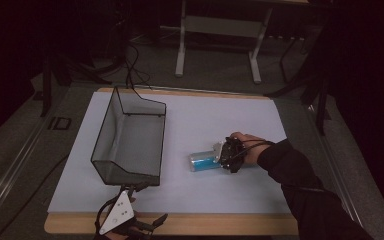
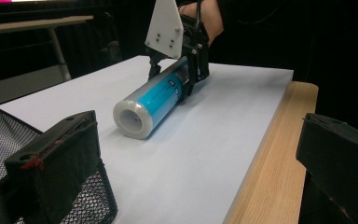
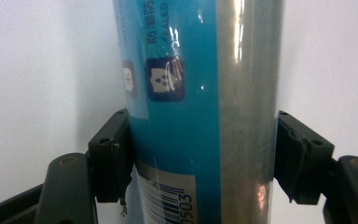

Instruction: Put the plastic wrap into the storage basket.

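High view: the roll lies on the white table right of the wire basket; the right tool grips it. Left gripper view: the left tool gapes wide, holding nothing, beside the basket. Right gripper view: both jaws press the roll's sides.

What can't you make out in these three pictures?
- Left tool: jaw tips cut off by the high view's bottom edge.
- Blue film-wrapped roll: barcode digits cut off by the right gripper view's bottom edge.
- Black wire-mesh basket: contents too dim to tell in the high view.
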A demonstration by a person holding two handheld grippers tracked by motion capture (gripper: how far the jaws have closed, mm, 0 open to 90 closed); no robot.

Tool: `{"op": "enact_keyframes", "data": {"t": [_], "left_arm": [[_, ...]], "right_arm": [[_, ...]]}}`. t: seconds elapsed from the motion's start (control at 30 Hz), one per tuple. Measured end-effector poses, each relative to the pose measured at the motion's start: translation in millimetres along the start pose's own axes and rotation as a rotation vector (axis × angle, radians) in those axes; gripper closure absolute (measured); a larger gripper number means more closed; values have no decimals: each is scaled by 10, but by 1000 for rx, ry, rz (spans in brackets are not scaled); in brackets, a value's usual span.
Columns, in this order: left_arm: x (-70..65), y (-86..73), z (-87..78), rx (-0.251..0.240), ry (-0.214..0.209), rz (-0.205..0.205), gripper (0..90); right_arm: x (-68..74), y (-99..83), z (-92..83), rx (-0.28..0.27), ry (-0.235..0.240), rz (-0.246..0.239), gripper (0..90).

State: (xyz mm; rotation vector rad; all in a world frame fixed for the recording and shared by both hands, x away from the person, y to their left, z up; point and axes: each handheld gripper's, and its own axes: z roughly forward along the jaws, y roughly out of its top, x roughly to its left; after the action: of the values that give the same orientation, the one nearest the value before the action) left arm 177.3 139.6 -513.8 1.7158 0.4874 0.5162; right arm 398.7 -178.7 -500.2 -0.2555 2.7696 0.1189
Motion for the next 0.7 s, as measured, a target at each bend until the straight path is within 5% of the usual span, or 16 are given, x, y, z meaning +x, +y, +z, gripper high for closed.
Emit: {"op": "enact_keyframes", "data": {"t": [0.23, 0.47, 0.7], "left_arm": [[0, -1, 9, 3, -1, 4, 1], [0, -3, 9, 4, 2, 8, 1], [-7, 3, 13, 2, 1, 11, 1]], "right_arm": [[25, 24, -15, 20, -9, -11, 312], [-35, 19, -111, 5, 20, 28, 313], [-222, -18, -328, -48, 72, 200, 316]]}}
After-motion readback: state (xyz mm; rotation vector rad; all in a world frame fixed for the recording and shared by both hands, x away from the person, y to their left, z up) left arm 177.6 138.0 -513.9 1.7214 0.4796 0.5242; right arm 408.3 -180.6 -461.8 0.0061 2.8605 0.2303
